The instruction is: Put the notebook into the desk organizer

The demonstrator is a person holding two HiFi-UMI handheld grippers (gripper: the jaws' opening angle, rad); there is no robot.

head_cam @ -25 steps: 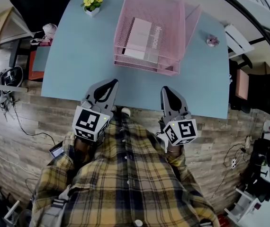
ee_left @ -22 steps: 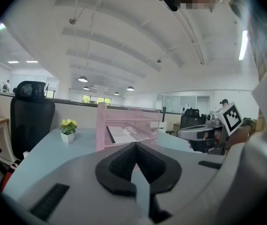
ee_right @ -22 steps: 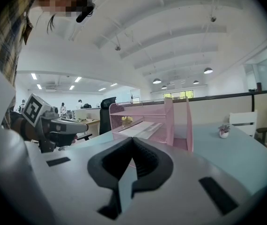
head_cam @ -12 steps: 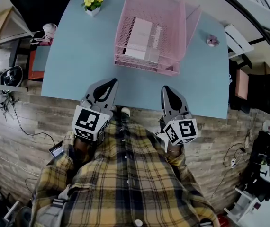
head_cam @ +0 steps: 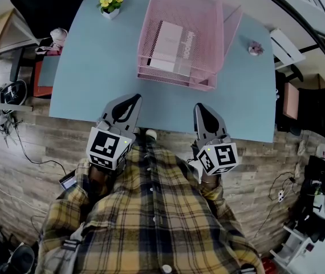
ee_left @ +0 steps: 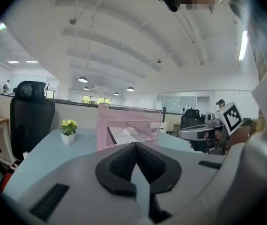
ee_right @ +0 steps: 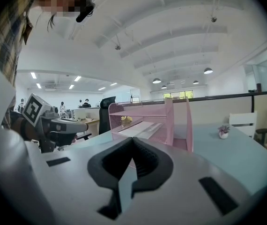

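Flower pot (head_cam: 110,4) and purple plant (head_cam: 256,48) either side of desk organizer (head_cam: 208,17)

We note a pale blue desk top (head_cam: 88,67) on a grey-brown wood-plank floor (head_cam: 8,187). A black high-backed office chair (ee_left: 30,114) stands at its far edge. Overhead we see a white ribbed ceiling (ee_left: 124,46) and lit round pendant lamps (ee_left: 83,79).

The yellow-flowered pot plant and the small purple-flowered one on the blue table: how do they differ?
The yellow-flowered pot plant stands left of the pink wire-mesh desk organizer; the purple-flowered pot plant stands right of it. The yellow one looks bigger, with green leaves showing; the purple one looks smaller. Both sit upright on the pale blue table, apart from the organizer.
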